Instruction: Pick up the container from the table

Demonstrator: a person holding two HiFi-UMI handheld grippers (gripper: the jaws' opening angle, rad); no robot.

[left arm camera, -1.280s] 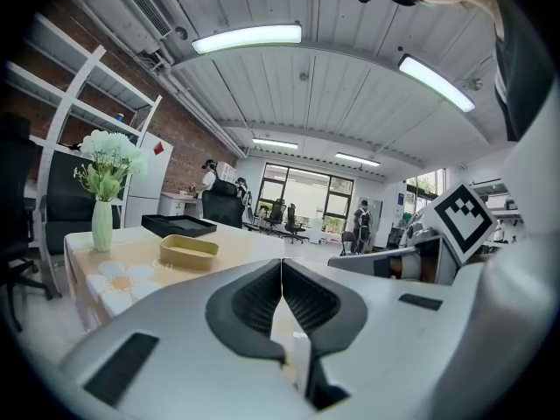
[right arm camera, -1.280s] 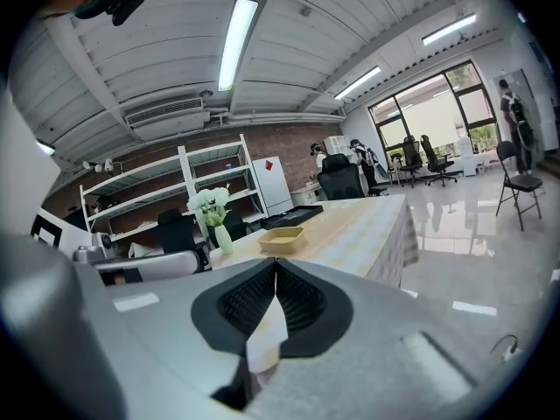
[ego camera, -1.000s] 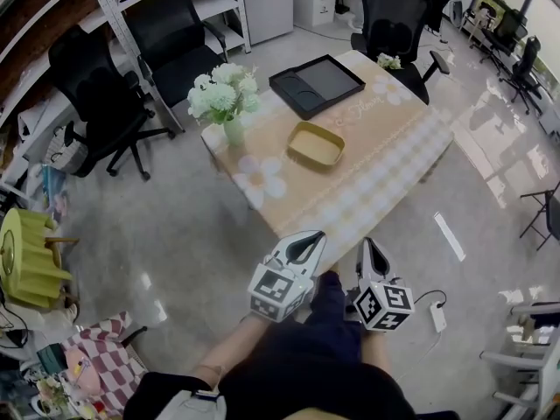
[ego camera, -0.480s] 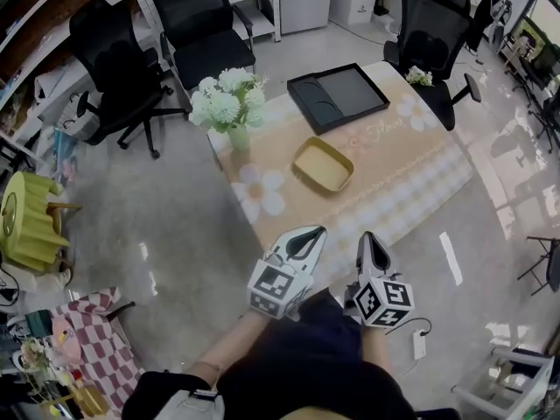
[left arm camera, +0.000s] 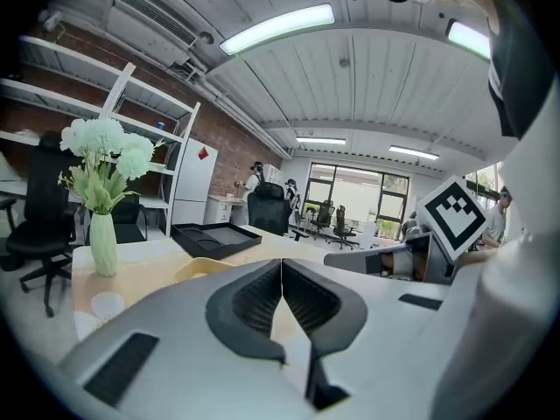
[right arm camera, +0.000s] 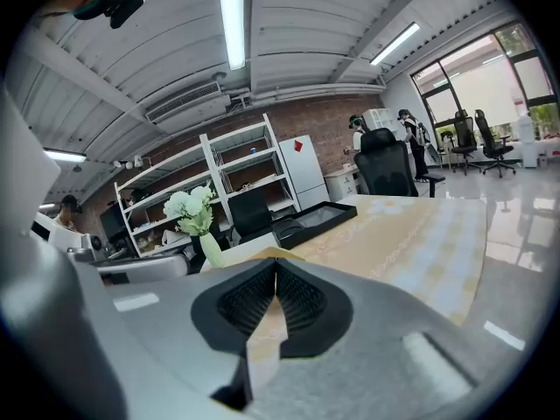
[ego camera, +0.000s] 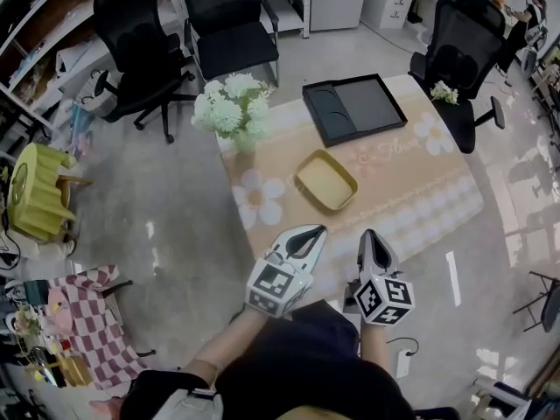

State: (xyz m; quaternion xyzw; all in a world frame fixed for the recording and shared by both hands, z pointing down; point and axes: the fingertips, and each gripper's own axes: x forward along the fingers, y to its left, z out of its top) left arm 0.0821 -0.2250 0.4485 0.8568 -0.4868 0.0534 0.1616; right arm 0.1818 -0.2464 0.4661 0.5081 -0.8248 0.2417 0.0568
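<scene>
- Head view: I have both claws low in the frame, side by side at the near edge of the beige, flower-patterned table (ego camera: 394,201). The left claw (ego camera: 306,233) has its jaws pressed together with nothing in them. The right claw (ego camera: 372,239) is likewise closed and empty.
- Head view: the shallow yellow rectangular container (ego camera: 325,180) sits on the table near its middle, beyond both claw tips and touching neither. A flat black rectangular tray (ego camera: 359,109) lies farther back on the table. A pale green vase of white flowers (ego camera: 233,116) stands by the table's left far corner. Black office chairs (ego camera: 140,46) stand on the grey floor past the table.
- Left gripper view: the two dark ribbed jaws meet tip to tip, with no object between them. Just over the left jaw I can make out the container's yellow rim on the table. The vase stands off to the left and the black tray lies behind the container. The right claw, with its square-marker cube, shows at the right edge.
- Right gripper view: the jaws are shut tip to tip and hold nothing. The table stretches ahead, with the vase and the black tray toward the left. The container is mostly hidden behind the jaws; only a thin sliver of yellow shows just above their tips.
</scene>
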